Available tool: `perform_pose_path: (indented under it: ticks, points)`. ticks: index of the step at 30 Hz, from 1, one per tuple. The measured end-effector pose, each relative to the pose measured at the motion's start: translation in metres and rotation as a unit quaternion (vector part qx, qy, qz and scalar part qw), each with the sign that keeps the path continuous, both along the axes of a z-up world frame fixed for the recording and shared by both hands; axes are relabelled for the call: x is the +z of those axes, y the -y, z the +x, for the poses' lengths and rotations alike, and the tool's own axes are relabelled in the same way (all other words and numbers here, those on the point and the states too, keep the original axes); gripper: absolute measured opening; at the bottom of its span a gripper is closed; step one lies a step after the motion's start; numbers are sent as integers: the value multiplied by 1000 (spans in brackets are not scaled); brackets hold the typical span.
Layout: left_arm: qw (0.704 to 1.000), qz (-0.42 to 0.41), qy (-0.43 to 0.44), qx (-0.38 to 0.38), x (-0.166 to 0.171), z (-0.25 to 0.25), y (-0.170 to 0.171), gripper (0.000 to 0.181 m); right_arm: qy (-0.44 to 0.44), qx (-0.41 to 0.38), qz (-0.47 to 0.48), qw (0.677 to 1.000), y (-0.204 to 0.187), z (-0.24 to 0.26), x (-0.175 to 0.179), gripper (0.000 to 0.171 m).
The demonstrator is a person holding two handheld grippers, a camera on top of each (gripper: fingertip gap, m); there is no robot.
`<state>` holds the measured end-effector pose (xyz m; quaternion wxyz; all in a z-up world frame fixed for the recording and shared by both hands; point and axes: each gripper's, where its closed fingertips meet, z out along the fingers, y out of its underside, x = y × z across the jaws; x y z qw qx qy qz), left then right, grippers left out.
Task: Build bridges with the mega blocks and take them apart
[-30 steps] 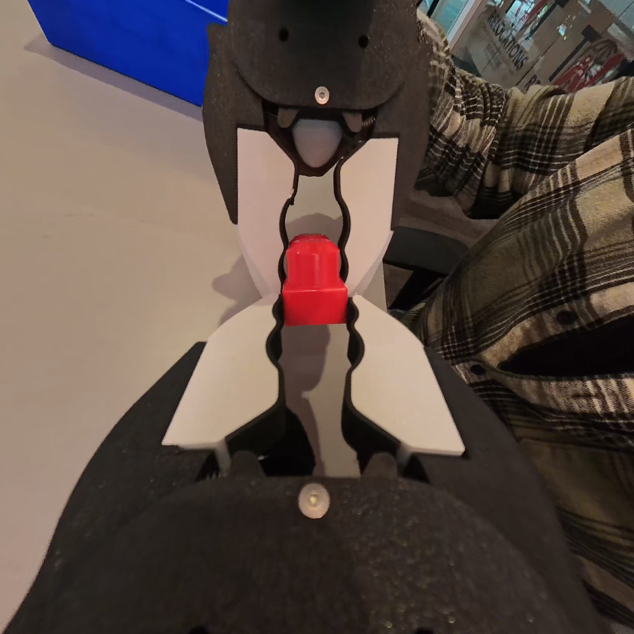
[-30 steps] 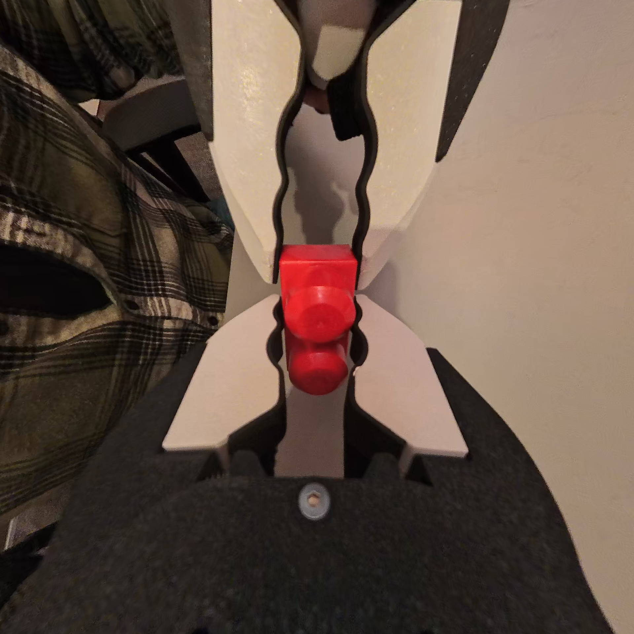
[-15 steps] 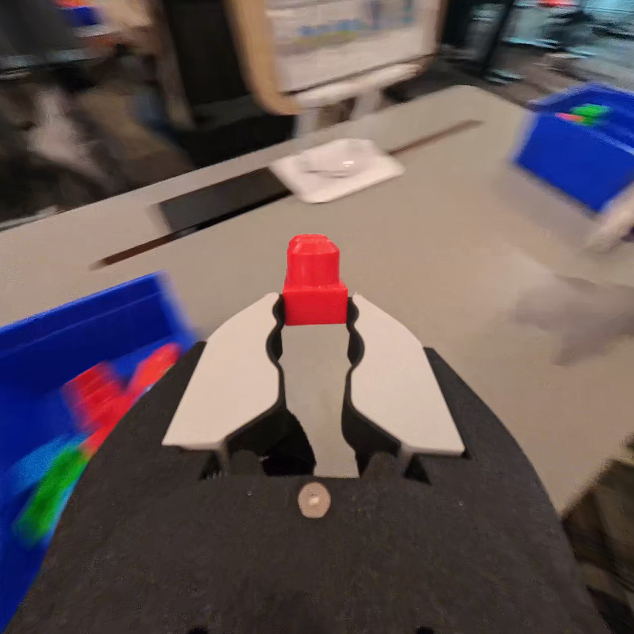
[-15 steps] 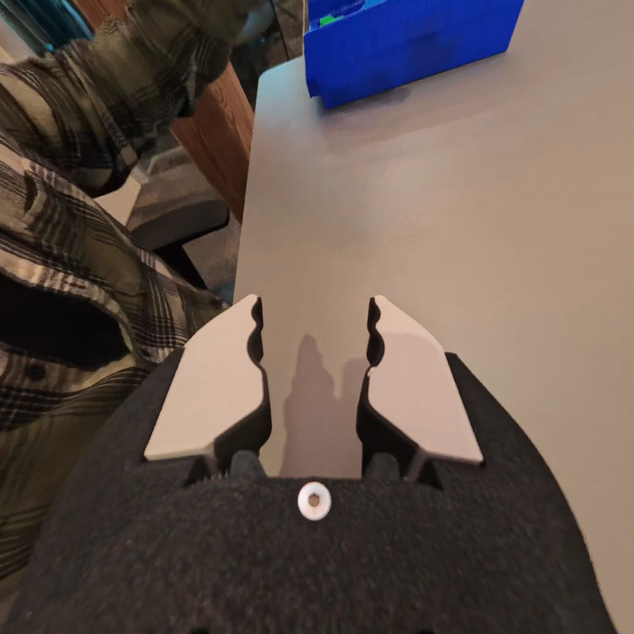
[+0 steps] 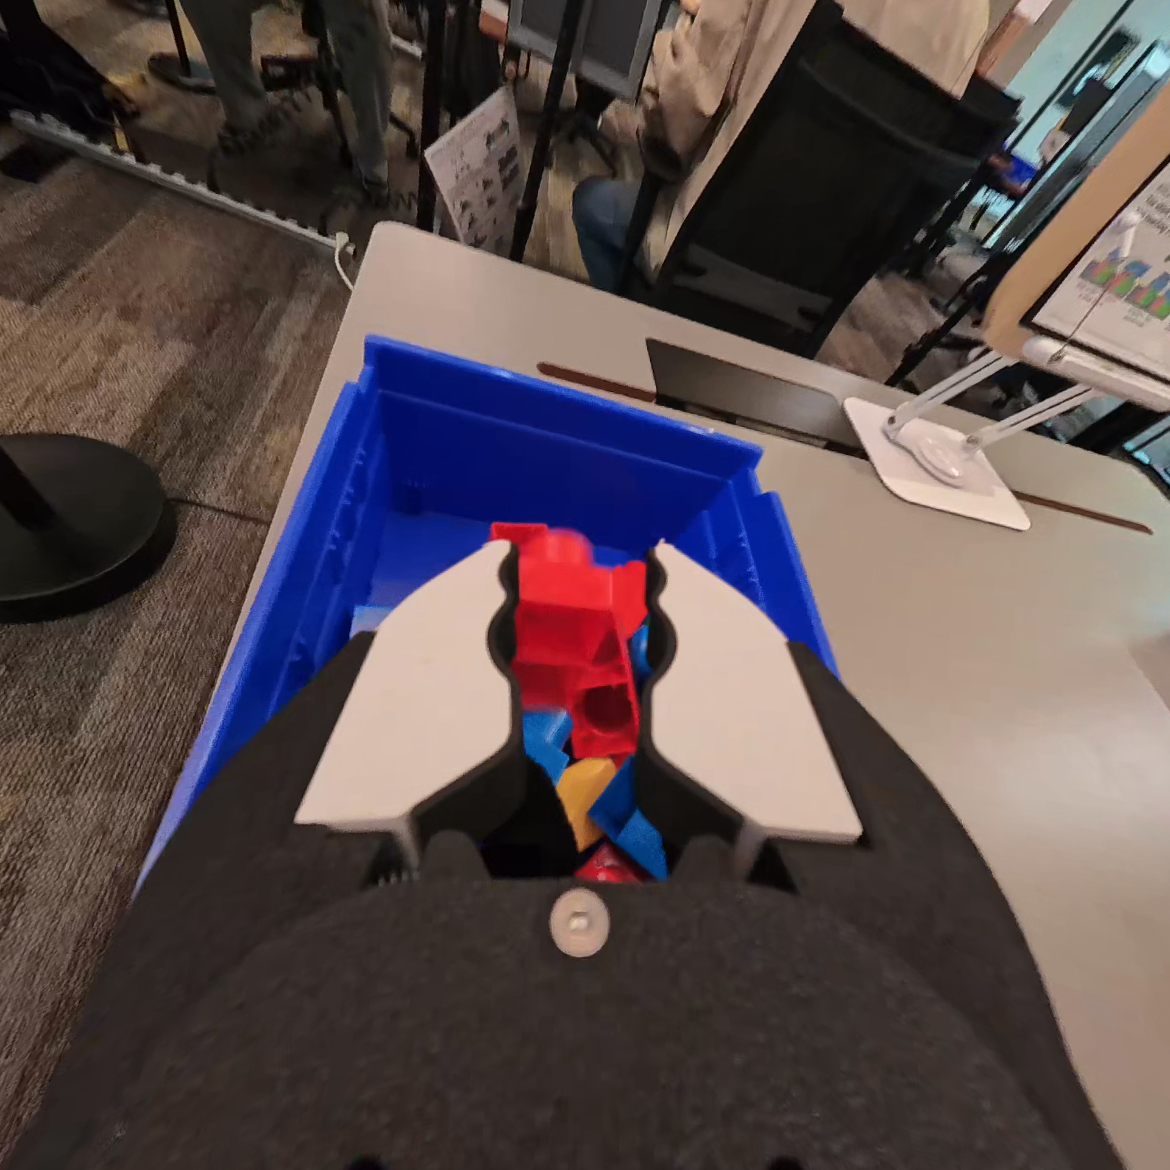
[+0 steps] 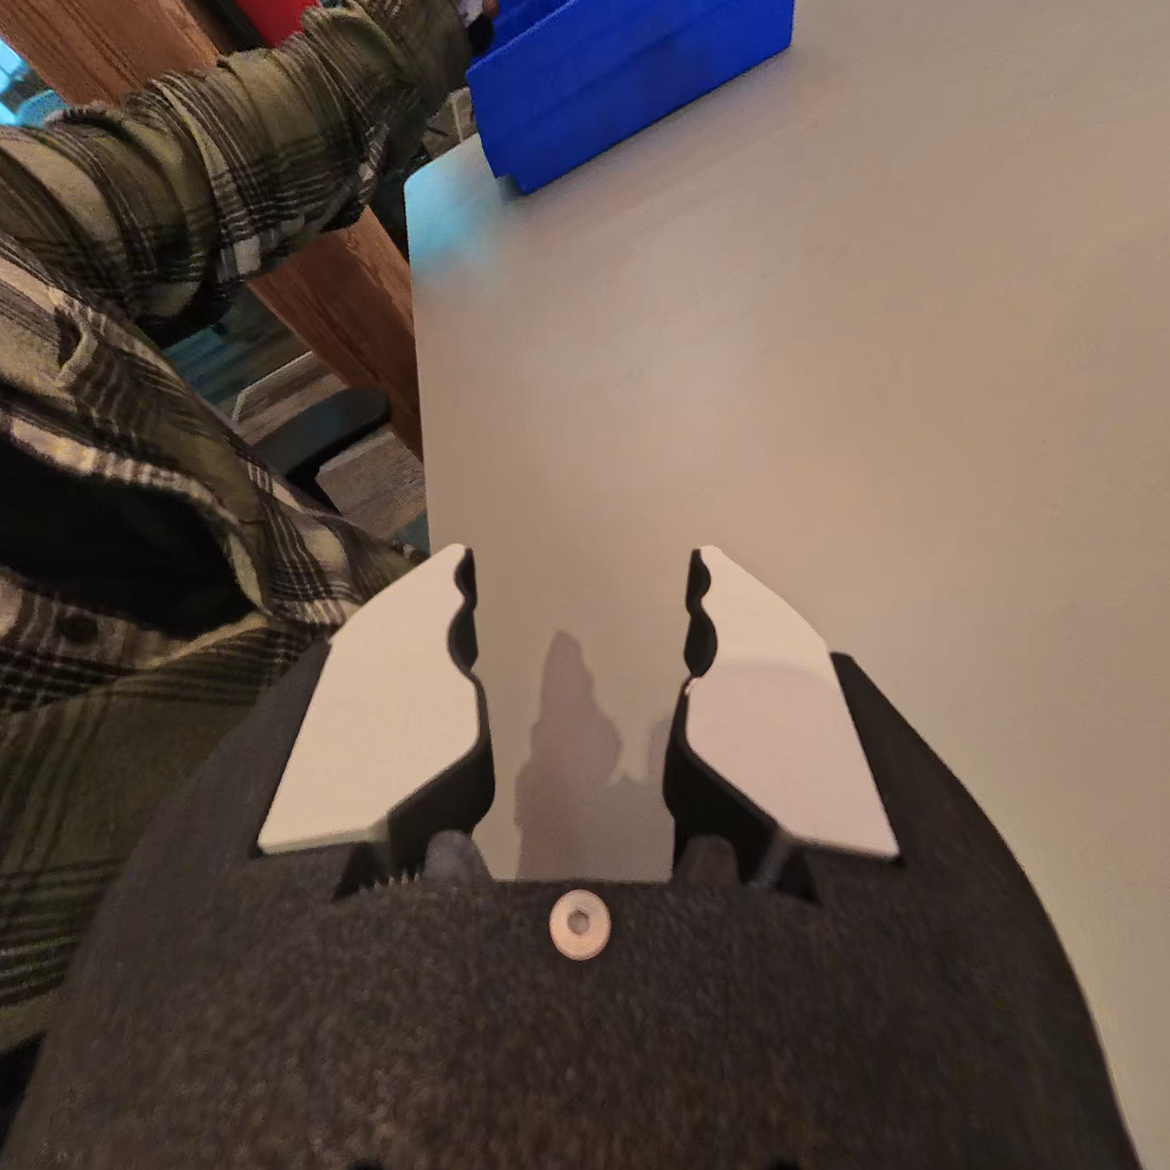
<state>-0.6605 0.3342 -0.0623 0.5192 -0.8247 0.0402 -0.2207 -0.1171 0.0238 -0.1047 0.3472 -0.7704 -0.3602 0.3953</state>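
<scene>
My left gripper [image 5: 579, 557] hangs over a blue bin [image 5: 557, 392] at the table's left end, its jaws slightly apart. A red block [image 5: 560, 595] shows blurred between and below the fingertips, loose from them, above other red [image 5: 608, 715], blue [image 5: 544, 734] and orange [image 5: 585, 791] blocks in the bin. My right gripper [image 6: 579, 557] is open and empty, low over the bare grey table [image 6: 823, 380]. The same or another blue bin [image 6: 633, 82] stands at the far edge in the right wrist view.
A white stand base [image 5: 937, 468] and a dark cable slot [image 5: 741, 392] lie on the table behind the bin. The table edge [image 5: 297, 481] drops to carpet on the left, with a black round base [image 5: 76, 513]. A person's plaid sleeve [image 6: 221, 145] reaches across at left.
The right gripper let go of the red block and pulled away open. The left gripper swung with the block from the table middle to over the blue bin, and its jaws have parted.
</scene>
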Motion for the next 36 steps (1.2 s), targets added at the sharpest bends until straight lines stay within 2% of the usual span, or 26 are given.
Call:
perform_pose_path:
  ticks: [2,5,8,10,13,15,18,21,27,34,36]
  points:
    - [999,35,-6,2,19,5,4,50,12,-9,8,1000,9,17,1,65]
    - [994,104,-27,-12,70,30,22,64,57,-30,39,997,18,61,12,67]
    - [978,188,-31,-85,122,99,64,64,137,-67,71,986,10,130,31,69]
    - [963,213,-30,-163,130,162,100,61,189,-90,101,973,-9,181,48,65]
    - [936,202,-7,-288,105,259,155,58,286,-105,126,944,-51,255,61,65]
    - [916,169,26,-363,78,314,190,58,339,-91,118,929,-78,292,56,67]
    - [881,115,81,-451,40,375,238,58,369,-65,90,923,-115,322,40,68]
    - [859,80,99,-496,10,413,273,58,404,-49,62,912,-146,342,19,69]
    - [846,62,119,-517,-13,438,301,57,430,-16,7,903,-178,355,-19,69]
    - [854,48,170,-489,-14,427,291,58,458,13,-33,888,-190,358,-50,68]
    - [854,45,176,-488,-14,427,290,58,461,16,-42,886,-192,358,-58,59]
